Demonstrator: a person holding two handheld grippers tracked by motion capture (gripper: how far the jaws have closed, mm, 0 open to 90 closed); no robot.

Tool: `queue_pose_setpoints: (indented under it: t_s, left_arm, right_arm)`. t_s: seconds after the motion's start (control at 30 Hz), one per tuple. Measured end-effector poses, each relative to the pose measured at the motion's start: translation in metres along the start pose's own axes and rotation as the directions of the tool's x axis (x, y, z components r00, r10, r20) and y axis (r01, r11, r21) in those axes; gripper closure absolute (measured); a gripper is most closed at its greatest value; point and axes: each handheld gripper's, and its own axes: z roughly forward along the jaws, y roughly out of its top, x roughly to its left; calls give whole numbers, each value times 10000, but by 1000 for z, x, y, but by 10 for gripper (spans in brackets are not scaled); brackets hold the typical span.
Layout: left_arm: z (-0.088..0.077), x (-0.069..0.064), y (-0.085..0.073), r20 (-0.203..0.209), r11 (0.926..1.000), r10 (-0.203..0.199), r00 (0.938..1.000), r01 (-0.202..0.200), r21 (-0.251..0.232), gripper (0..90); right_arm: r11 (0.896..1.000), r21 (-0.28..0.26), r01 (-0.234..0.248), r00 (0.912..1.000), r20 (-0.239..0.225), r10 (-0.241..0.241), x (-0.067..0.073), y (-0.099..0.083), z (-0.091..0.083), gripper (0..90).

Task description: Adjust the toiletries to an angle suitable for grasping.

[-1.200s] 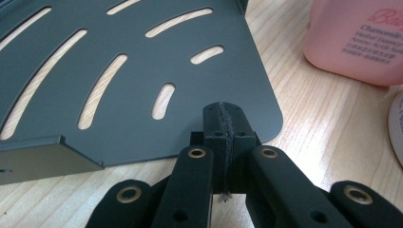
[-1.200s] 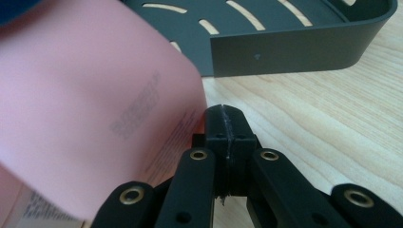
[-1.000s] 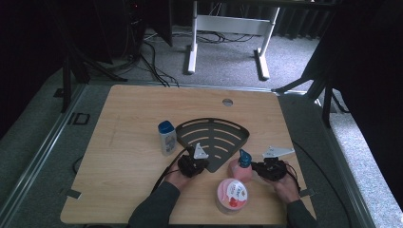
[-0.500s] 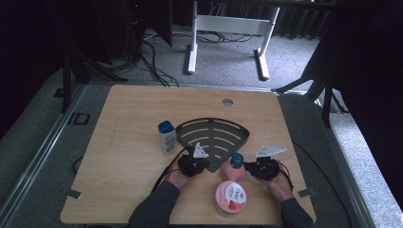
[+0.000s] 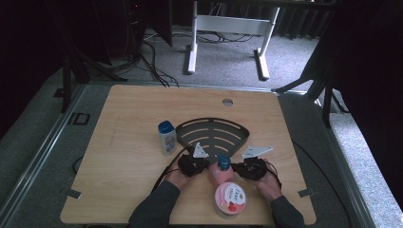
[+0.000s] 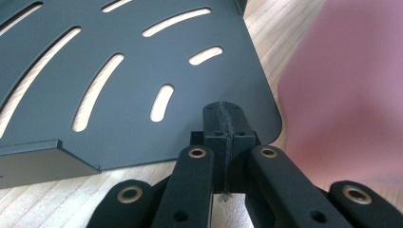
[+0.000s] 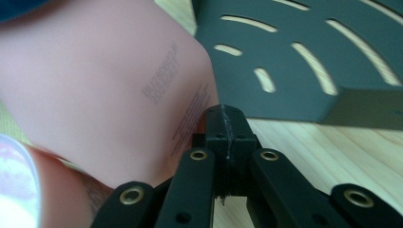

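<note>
A dark slotted corner shelf [image 5: 214, 135] lies flat mid-table. A pink bottle with a blue cap [image 5: 222, 168] stands just in front of it, between my two grippers. My left gripper [image 5: 202, 160] is shut and empty, its tips [image 6: 223, 118] at the shelf's near rounded corner [image 6: 119, 71], with the pink bottle [image 6: 342, 85] blurred on the right. My right gripper [image 5: 236, 167] is also shut and empty. Its tips [image 7: 224, 121] are right against the pink bottle's side [image 7: 109, 80], beside the shelf [image 7: 294, 57].
A white bottle with a blue cap [image 5: 167, 137] stands left of the shelf. A round pink jar [image 5: 230, 199] sits near the table's front edge, between the person's forearms. Cables trail from both grippers across the wood. The tabletop has a small hole [image 5: 227, 101] at the back.
My right gripper has slid left, and the pink bottle has shifted left ahead of it, closer to the left gripper. The left gripper has stayed put.
</note>
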Motion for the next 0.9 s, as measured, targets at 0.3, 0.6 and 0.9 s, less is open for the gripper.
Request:
queue_pose_setpoints:
  t_s: [0.3,0.6,0.9]
  left_arm:
    - [0,1,-1,45,10000,-33,10000,34,-82,900]
    - [0,2,-2,124,9999,-71,9999,73,-128,900]
    - [-1,5,-3,314,9989,-380,9988,388,-272,900]
  right_arm:
    - [9995,137,276,9994,-222,-273,9,5,9,900]
    - [9997,-102,217,9967,-780,-225,6,-6,-18,900]
    - [9976,121,678,9917,-1104,-660,14,0,-5,900]
